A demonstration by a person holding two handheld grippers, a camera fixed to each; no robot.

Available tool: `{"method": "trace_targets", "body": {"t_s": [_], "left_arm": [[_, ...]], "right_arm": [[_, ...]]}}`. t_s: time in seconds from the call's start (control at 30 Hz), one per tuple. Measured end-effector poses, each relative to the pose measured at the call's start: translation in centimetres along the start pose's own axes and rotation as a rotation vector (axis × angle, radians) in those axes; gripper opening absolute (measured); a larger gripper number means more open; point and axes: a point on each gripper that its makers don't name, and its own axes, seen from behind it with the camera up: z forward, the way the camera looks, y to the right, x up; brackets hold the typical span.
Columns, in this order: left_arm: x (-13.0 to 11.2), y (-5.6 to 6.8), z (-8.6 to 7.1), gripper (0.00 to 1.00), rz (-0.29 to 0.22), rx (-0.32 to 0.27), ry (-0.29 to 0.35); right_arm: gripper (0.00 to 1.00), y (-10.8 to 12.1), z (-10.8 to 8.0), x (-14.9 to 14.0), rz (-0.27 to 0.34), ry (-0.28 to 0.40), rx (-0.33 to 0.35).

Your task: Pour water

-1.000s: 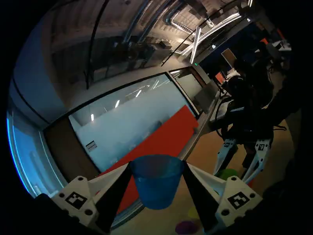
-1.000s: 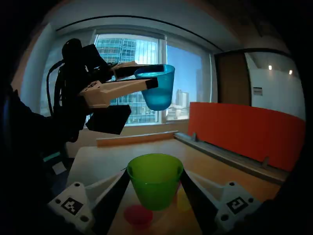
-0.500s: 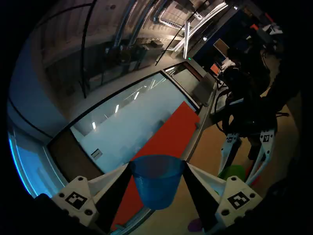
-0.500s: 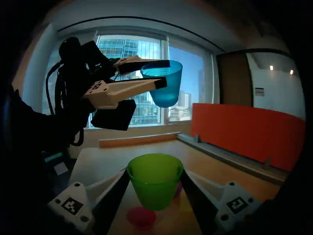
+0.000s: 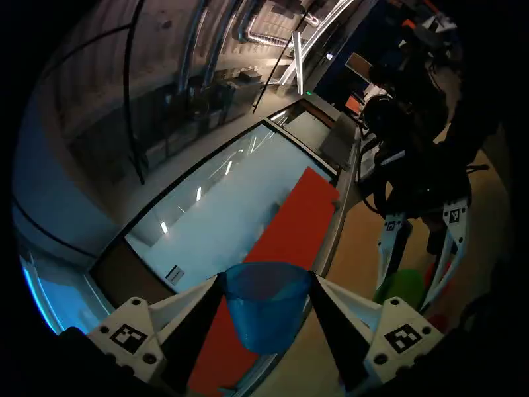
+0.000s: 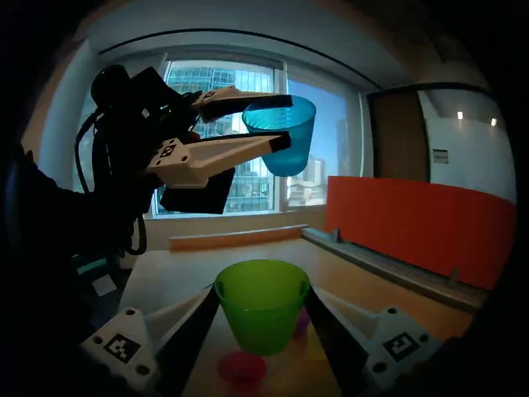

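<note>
Aloft, left tool [image 6: 289,120] grips blue cup [image 6: 283,145], seemingly tilted; right tool [image 6: 262,291] grips green cup [image 6: 262,321].

we find no word, number or brand that we can read. the square markers [image 5: 128,337] on the left claw [image 5: 266,283] carry black-and-white block patterns, not letters, and the right claw [image 6: 262,291] bears markers of the same kind. in the right gripper view a small white placard [image 6: 438,155] sits on the pale wall panel [image 6: 476,175]; its print is too small for us to make out. in the left gripper view that placard is just as illegible.
</note>
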Motion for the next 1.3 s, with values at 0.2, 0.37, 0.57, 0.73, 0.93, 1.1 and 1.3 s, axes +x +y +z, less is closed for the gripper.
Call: {"method": "trace_targets", "body": {"t_s": [0.2, 0.37, 0.57, 0.73, 0.93, 1.1, 1.3], "left_arm": [[-0.2, 0.0, 0.1, 0.89, 0.044, 0.008, -0.006], [-0.3, 0.1, 0.3, 0.89, 0.072, 0.006, -0.009], [0.0, -0.1, 0.3, 0.89, 0.115, 0.015, -0.003], [0.3, 0.1, 0.3, 0.89, 0.148, 0.014, -0.002], [0.4, 0.0, 0.6, 0.89, 0.181, 0.022, -0.003], [0.5, -0.1, 0.7, 0.89, 0.199, 0.026, -0.002], [0.9, -0.1, 0.7, 0.89, 0.219, 0.025, 0.004]], "right_arm": [[0.91, -0.1, 0.0, 0.0, 0.000, 0.001, 0.003], [0.92, -0.1, 0.1, 0.1, -0.002, 0.003, 0.006], [0.92, 0.0, 0.3, 0.1, -0.004, 0.002, 0.008], [0.91, 0.1, 0.3, 0.2, -0.004, 0.003, 0.007], [0.91, 0.1, 0.3, 0.3, -0.002, 0.006, 0.011], [0.91, 0.1, 0.3, 0.4, -0.005, 0.007, 0.010], [0.91, 0.2, 0.2, 0.4, -0.002, 0.011, 0.006]]}}
